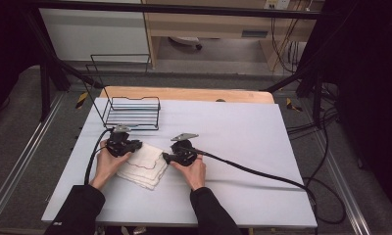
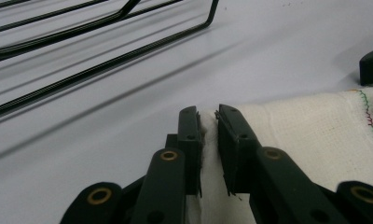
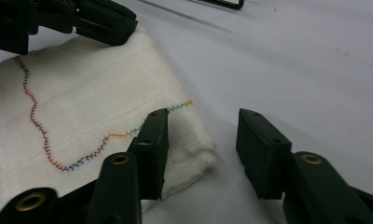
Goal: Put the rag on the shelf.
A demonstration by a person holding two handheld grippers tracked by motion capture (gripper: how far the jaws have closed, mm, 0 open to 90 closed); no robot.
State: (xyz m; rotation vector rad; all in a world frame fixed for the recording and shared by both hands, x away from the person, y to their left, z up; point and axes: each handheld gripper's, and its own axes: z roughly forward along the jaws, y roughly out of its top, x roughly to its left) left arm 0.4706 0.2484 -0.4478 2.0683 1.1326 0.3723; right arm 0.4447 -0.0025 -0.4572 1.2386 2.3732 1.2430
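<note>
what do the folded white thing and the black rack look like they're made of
The folded cloth looks like soft woven cotton, matte: a fine grid weave shows, and a multicoloured zigzag stitch runs along its edge. The rack looks like thin bent metal wire with a smooth black coating that carries a slight sheen; whether that coating is paint or plastic is not clear.

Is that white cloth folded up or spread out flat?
Folded: the cloth has a thick rounded edge in the right gripper view, and stacked layers show in the high view.
</note>
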